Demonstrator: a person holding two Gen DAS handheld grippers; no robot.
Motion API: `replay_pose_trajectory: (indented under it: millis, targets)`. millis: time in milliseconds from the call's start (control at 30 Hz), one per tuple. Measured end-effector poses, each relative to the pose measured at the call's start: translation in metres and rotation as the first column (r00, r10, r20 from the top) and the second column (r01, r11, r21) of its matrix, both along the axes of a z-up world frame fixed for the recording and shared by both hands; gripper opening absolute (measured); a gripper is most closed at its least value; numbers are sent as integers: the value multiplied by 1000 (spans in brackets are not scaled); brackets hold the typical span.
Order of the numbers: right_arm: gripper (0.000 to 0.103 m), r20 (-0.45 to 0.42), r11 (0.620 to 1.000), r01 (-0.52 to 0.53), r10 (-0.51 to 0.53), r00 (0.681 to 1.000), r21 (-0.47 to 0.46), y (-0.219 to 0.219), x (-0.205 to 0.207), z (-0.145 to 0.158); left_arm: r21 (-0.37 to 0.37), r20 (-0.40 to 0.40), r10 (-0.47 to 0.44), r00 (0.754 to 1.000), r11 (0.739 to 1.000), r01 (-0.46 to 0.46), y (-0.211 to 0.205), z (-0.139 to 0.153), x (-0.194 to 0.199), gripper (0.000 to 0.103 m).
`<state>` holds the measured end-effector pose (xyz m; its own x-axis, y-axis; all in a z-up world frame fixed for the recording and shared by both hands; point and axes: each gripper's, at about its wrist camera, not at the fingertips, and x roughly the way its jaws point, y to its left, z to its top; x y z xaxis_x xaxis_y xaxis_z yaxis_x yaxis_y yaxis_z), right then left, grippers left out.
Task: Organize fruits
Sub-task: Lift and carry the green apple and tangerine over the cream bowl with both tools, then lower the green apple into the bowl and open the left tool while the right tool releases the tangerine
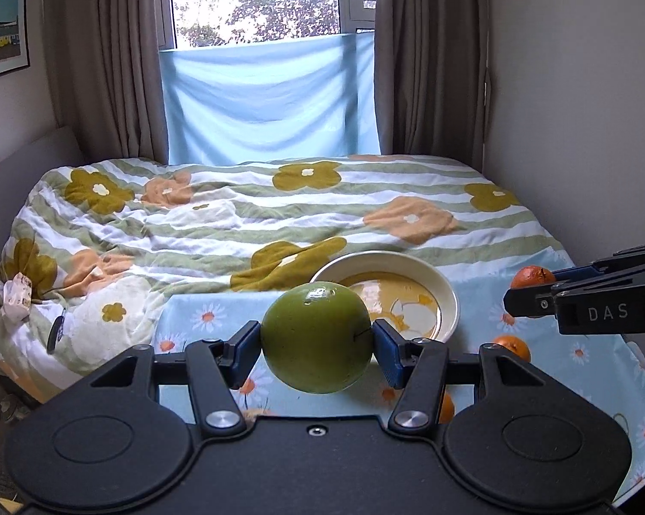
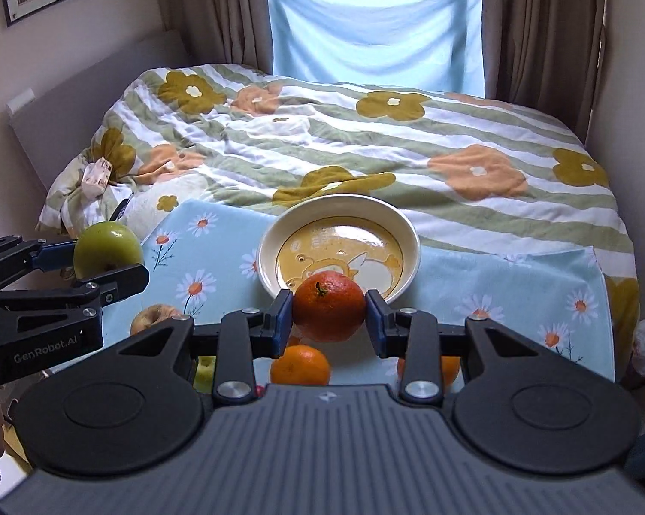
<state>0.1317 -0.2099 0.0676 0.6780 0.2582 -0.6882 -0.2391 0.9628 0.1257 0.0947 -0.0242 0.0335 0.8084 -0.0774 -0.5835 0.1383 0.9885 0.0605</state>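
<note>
My left tool (image 1: 317, 339) is pinching a green apple (image 1: 317, 337) between its blue pads, lifted clear of the cloth and hanging just in front of the bowl (image 1: 449, 296). My right tool (image 2: 328, 313) is clamped on a dark orange (image 2: 328, 311), also raised, at the near rim of that same bowl. So I have a fruit in each tool and neither has been set down.

As I judge it, the job is at an early stage: the bowl shows only its printed yellow bottom, with no fruit in it. Still lying on the daisy cloth (image 2: 494, 283) near me are a pale orange (image 2: 300, 365) just below my right tool, another orange (image 2: 449, 369) partly hidden behind the right finger linkage, a brownish apple (image 2: 152, 315) to the left, and a bit of yellow-green fruit (image 2: 205, 371) I cannot make out properly. All of that is left to sort.

The green apple is smooth, glossy and round, its stem pointing toward the right pad. The held orange is deep reddish, dimpled, with its stem end facing up. The cloth lies on the bed, over the flowered quilt (image 2: 365, 137).
</note>
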Motion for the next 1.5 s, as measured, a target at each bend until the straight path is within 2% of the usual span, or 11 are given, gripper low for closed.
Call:
replay_pose_trajectory:
  millis: [133, 367, 767, 1067, 1333, 1367, 1400, 1467, 1500]
  targets:
    - [51, -6, 999, 35, -35, 999, 6, -9, 30, 1, -23, 6, -40, 999, 999, 40, -4, 3, 32, 61]
    - [51, -26, 996, 91, -90, 996, 17, -12, 92, -7, -41, -49, -105, 993, 994, 103, -15, -8, 100, 60]
    - [51, -94, 982, 189, -188, 978, 0, -11, 173, -53, -7, -187, -218, 958, 975, 220, -37, -68, 208, 60]
    - [51, -149, 971, 240, -237, 960, 2, -20, 198, -77, 57, -256, -279, 926, 951, 303, -56, -113, 242, 60]
    - [51, -184, 960, 278, -269, 945, 22, -25, 203, -86, 59, -278, -296, 914, 944, 324, -61, -125, 252, 61]
    - [51, -187, 959, 283, -273, 943, 27, -25, 202, -86, 53, -282, -299, 912, 944, 326, -61, -125, 252, 65]
    - [51, -189, 957, 289, -278, 942, 32, -27, 202, -86, 55, -274, -301, 914, 943, 327, -60, -124, 252, 81]
    - [51, -190, 954, 296, -284, 940, 39, -29, 201, -84, 59, -242, -302, 922, 944, 325, -58, -117, 249, 100]
    - [51, -189, 953, 299, -286, 939, 42, -30, 201, -83, 58, -232, -304, 924, 944, 325, -56, -114, 247, 101]
